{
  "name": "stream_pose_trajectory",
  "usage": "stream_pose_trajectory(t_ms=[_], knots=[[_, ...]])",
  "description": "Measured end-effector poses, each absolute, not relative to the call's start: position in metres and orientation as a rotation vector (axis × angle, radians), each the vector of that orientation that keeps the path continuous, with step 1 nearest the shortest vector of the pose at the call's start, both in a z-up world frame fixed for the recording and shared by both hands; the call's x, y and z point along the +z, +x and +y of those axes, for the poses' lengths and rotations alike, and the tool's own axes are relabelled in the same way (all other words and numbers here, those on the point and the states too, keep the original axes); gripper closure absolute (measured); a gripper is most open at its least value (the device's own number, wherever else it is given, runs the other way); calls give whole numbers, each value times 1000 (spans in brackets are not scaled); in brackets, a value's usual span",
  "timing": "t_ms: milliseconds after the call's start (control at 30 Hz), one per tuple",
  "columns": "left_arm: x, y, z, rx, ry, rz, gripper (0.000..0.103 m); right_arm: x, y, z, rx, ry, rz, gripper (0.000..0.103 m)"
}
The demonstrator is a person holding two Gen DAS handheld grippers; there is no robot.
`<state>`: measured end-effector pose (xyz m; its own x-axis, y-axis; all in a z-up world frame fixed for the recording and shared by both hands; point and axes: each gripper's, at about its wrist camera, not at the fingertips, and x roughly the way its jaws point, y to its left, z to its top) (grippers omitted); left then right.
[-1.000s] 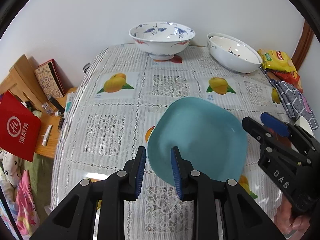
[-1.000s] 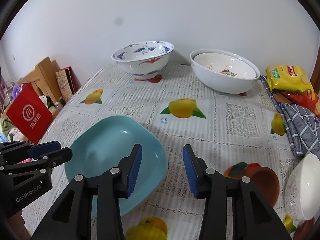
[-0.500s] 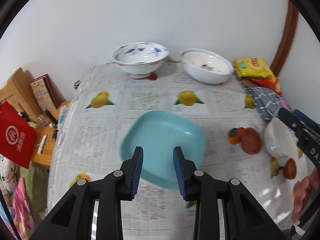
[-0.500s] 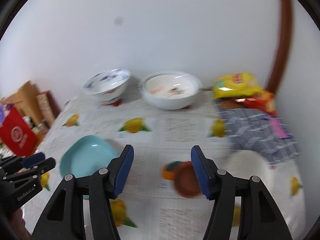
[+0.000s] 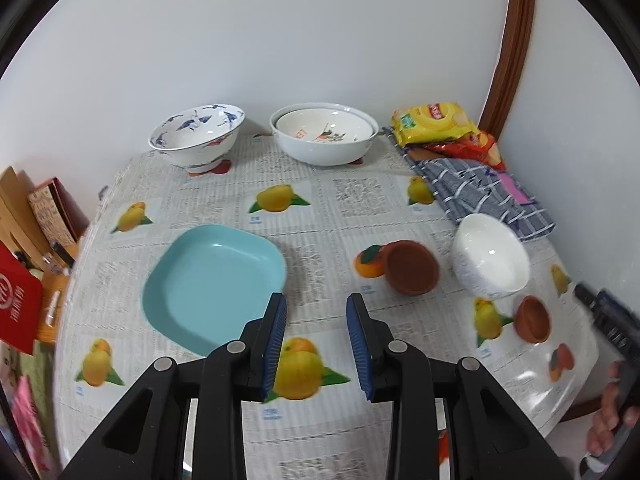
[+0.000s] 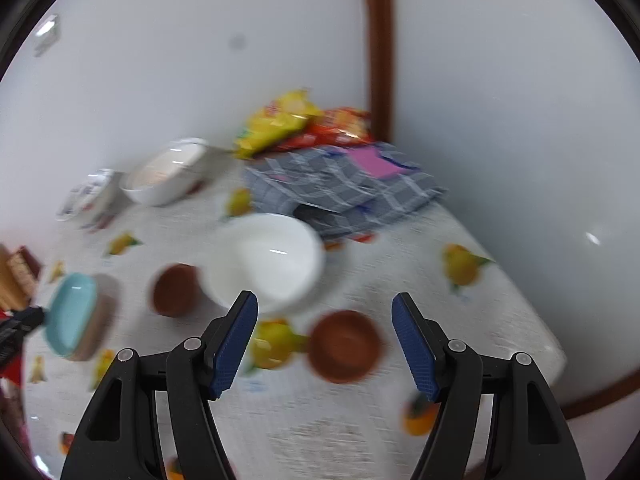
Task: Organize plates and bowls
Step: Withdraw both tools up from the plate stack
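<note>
Blue-padded, my left tongs point(image 5: 316, 344) hang open and empty over the table point(image 5: 328, 420), the teal plate point(image 5: 212, 280) just beyond. My right tongs point(image 6: 324, 344) have just been opening, nothing between them, above a small brown bowl point(image 6: 344, 346). Farther off sits the white bowl point(image 6: 266, 262).
</note>
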<state>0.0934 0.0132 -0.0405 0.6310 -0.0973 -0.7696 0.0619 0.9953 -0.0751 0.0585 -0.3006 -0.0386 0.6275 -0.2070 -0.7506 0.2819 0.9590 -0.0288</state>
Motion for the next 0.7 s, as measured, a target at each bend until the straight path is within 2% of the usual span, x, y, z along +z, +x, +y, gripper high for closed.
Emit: stream_pose_trajectory(t_ms=[200, 700], knots=[[-48, 93, -5, -98, -80, 899, 74, -63, 58, -331, -294, 154, 925, 34], [-88, 138, -50, -122, -53, 1002, 73, -77, 49, -359, -275, 254, 945, 34]])
